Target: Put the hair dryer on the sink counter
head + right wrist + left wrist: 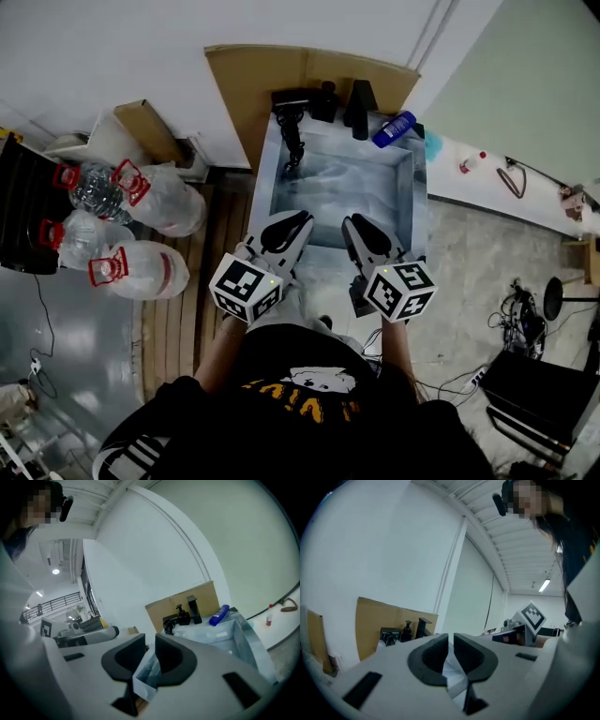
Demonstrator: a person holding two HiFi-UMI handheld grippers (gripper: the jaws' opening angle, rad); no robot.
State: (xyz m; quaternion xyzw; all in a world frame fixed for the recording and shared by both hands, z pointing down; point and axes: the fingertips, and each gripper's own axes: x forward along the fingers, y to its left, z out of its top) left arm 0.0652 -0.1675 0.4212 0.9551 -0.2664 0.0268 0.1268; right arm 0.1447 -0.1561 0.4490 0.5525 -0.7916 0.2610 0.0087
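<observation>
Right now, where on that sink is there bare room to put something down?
The basin floor is bare from its middle to the front rim. Along the back it is crowded: hair dryer, pump bottle, faucet, blue bottle; the dryer's cord dangles into the back-left corner.

No text could be read for certain. Yellow lettering (298, 409) ran across the person's black shirt (281, 375), upside down and too unclear to spell out. The two marker cubes (246, 288) (400, 291) bore only black-and-white square patterns. Print on the blue bottle (394, 128) was too small to read.
</observation>
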